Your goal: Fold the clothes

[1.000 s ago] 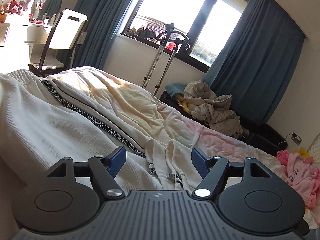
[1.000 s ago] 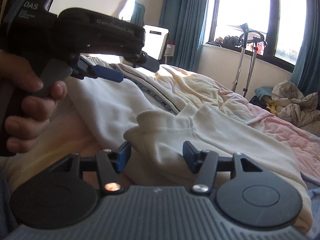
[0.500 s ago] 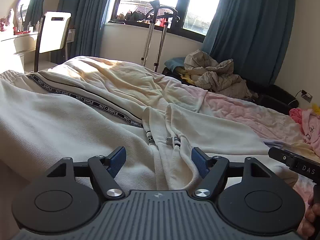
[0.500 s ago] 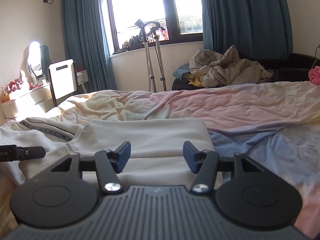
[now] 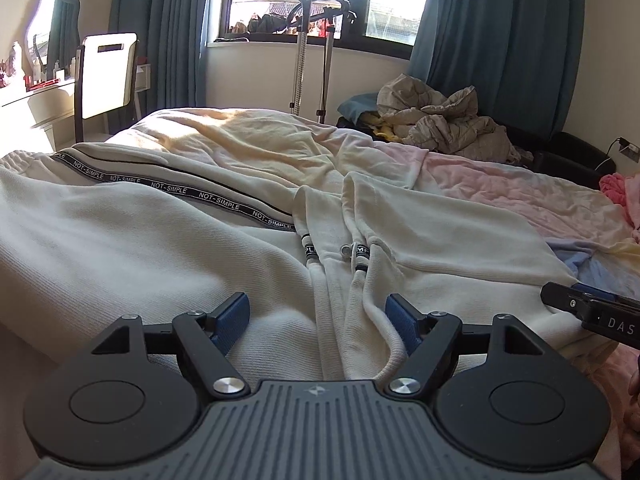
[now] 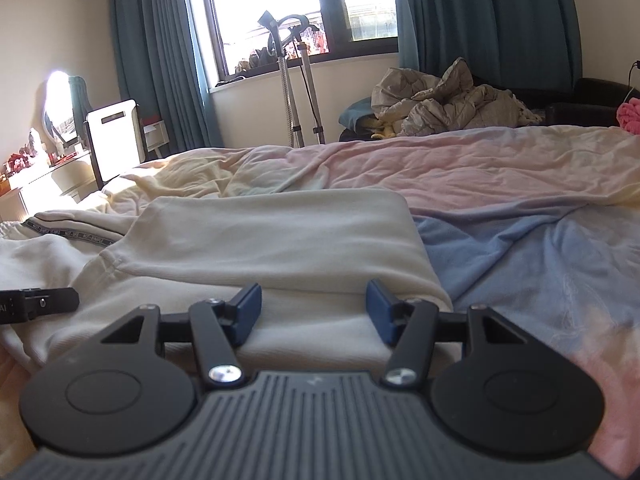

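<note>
A cream garment (image 5: pixel 132 248) with a black "NOT-SIMPLE" band lies spread on the bed; its two drawstrings (image 5: pixel 310 250) run toward my left gripper (image 5: pixel 318 320). That gripper hovers low over the cloth, jaws opening, with the cords and a fabric ridge between the pads but not pinched. In the right wrist view the same garment (image 6: pixel 280 240) shows a folded flat panel. My right gripper (image 6: pixel 314 312) stands open just above its near edge, nothing pinched. Each view catches the other gripper's black tip: the right gripper (image 5: pixel 592 308), the left gripper (image 6: pixel 40 304).
The bed carries a rumpled pastel sheet (image 6: pixel 500 184), pink and blue on the right. Beyond it stand two crutches (image 5: pixel 304 52), a heap of grey clothes (image 5: pixel 444 120), a white chair (image 5: pixel 106 72) and blue curtains. A pink garment (image 5: pixel 620 188) lies at the far right.
Both grippers rolled level and sank toward the garment. The right one swung away from beside the left hand to the garment's right side. The left jaws spread a little wider.
</note>
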`<state>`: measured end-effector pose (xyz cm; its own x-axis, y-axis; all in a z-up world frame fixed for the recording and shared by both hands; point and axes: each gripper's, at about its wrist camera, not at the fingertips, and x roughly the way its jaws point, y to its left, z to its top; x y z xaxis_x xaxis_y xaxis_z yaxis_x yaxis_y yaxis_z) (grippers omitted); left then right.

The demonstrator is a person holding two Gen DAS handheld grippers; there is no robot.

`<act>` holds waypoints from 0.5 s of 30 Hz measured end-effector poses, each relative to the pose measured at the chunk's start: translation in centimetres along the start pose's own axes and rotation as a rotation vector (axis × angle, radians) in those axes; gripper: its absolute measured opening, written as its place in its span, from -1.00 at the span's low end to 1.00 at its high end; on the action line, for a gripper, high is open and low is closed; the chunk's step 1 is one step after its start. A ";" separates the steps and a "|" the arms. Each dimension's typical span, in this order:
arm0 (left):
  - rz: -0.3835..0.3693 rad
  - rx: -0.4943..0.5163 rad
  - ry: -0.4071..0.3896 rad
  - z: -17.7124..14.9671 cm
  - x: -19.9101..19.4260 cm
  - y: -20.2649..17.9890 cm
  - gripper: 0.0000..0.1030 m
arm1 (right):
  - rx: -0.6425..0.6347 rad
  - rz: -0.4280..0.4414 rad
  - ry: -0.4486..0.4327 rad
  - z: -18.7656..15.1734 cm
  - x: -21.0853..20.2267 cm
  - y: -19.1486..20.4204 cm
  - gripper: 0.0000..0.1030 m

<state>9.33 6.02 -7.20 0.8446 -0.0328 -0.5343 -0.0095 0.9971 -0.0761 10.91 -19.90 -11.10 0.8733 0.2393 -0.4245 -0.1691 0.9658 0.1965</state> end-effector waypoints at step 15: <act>0.010 0.010 -0.001 -0.2 0.2 -0.6 0.61 | -0.015 0.001 -0.013 0.2 0.1 -0.1 0.16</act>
<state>9.38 5.37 -7.43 0.8448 -0.0228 -0.5346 -0.0126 0.9980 -0.0625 11.09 -19.94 -10.97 0.8791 0.2387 -0.4124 -0.1765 0.9670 0.1836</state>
